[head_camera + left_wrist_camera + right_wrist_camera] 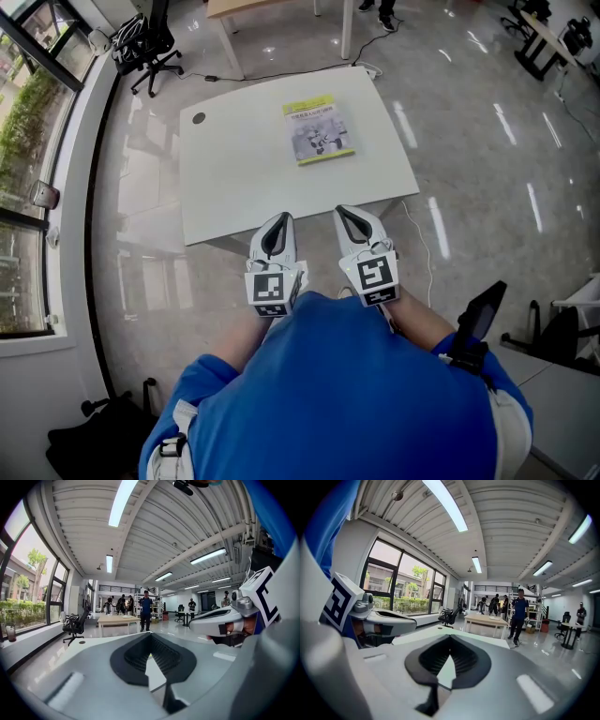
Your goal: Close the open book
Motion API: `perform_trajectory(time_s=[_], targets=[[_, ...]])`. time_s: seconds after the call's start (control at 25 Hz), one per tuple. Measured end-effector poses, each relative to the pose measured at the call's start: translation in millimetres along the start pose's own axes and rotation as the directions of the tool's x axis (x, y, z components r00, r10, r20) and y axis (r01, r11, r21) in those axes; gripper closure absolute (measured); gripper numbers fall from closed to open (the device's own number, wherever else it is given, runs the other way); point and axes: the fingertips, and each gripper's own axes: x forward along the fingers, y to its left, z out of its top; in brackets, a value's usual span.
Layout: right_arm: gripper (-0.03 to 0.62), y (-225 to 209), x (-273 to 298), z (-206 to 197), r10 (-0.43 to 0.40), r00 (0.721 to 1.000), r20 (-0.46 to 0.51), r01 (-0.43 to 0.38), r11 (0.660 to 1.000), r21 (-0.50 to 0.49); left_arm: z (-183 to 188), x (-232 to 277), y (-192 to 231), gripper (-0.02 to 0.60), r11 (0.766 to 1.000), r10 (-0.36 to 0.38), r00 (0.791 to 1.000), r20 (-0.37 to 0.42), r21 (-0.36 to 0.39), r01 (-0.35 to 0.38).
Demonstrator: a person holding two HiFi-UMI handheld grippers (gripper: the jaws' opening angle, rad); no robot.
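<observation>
The book [319, 131] lies closed on the table [234, 187], with left gripper [278, 221] and right gripper [349, 214] shut, empty and well clear, so the task is judged complete and no further move is needed.

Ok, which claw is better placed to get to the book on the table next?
Right, narrowly. Both claws are shut, empty and held at the table's near edge; the right claw sits slightly nearer the book than the left claw. The book already looks closed, cover up.

Open-plan office-lab: white table [234, 178], swivel chair [150, 45], strip lights [446, 504], big windows [393, 585].
</observation>
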Motion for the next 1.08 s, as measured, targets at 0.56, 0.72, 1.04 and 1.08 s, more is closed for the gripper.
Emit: perform_trajectory(time_s=[0.56,0.72,1.04,1.08], targets=[[0.591,3,-6,-9,0.027,0.999,-0.018,-0.027,1.0,0.006,-3,-4,-6,0.575,1.0,0.017,1.0,-0.014,0.003,-0.017],[0.591,2,-5,-9,0.029,0.999,-0.019,-0.029,1.0,0.003,-2,-5,-7,0.575,1.0,0.026,0.999,-0.028,0.001,-0.026],[0.591,1,0,-9,0.052,0.998,-0.024,-0.052,0.998,-0.021,0,0,-9,0.575,1.0,0.018,1.0,-0.005,0.019,-0.018],[0.591,0,2,-8,0.056,0.998,-0.021,-0.056,0.998,-0.026,2,2,-8,0.575,1.0,0.021,1.0,0.0,0.022,-0.021]])
